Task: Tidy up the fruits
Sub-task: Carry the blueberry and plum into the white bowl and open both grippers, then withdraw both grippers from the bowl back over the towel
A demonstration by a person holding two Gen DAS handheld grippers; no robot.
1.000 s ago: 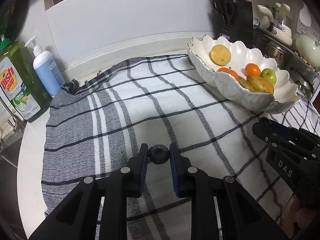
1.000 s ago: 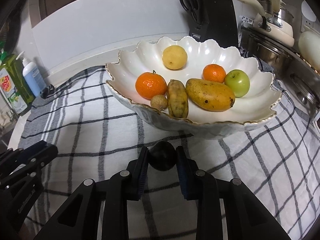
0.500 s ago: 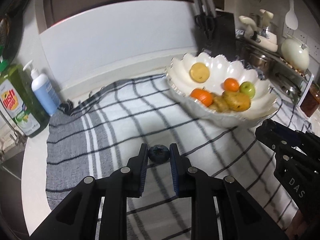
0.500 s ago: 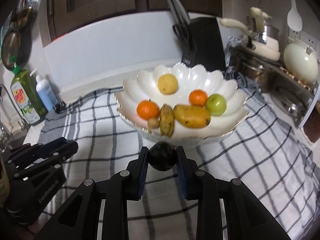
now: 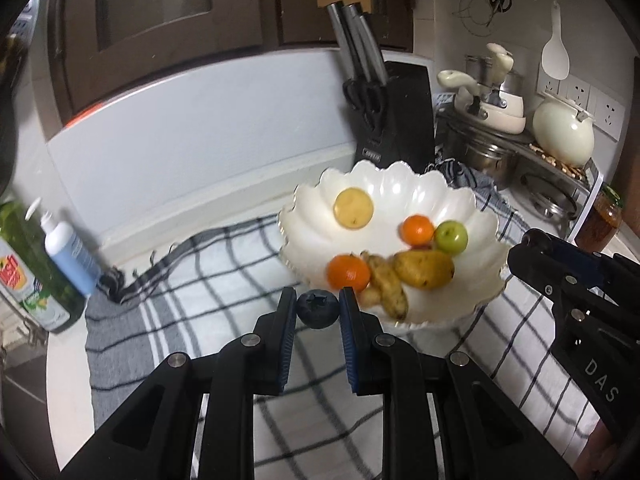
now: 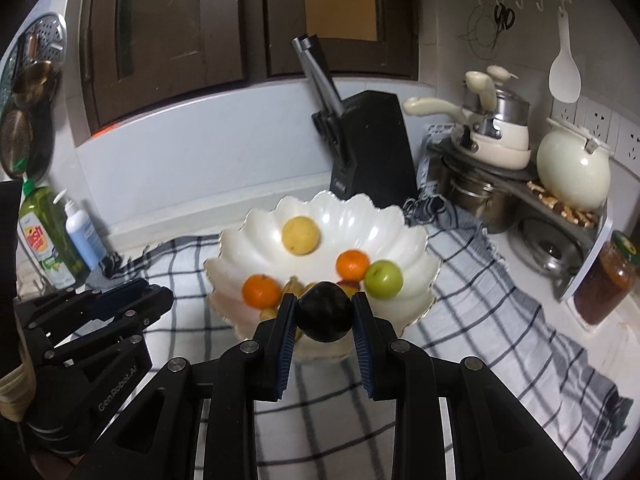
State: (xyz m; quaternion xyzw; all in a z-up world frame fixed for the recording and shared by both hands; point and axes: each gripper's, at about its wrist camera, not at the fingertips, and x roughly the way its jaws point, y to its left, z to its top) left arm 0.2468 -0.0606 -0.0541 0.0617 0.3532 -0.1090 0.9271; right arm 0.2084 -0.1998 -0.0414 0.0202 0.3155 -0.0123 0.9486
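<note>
The left gripper (image 5: 318, 312) is clenched on a blueberry (image 5: 317, 309), its pads pressing the berry's two sides; the right gripper (image 6: 323, 317) grasps a dark plum (image 6: 325, 311) the same way. Both fruits hang in the air above the checked cloth (image 6: 480, 300), just short of the near rim of the white bowl (image 6: 400, 220), which already holds oranges, a green apple, a lemon and a mango. The step in hand looks like the carry: both fruits lifted and on their way to the bowl. The next move calls for bringing each gripper over the scalloped rim, lowering into a free patch of the bowl, and only then letting go, so the round fruits do not roll out. The blueberry's crown faces up toward the camera; it is near-round, with no real long axis. The plum seems slightly taller than wide, though which end is its stem I cannot tell.
</note>
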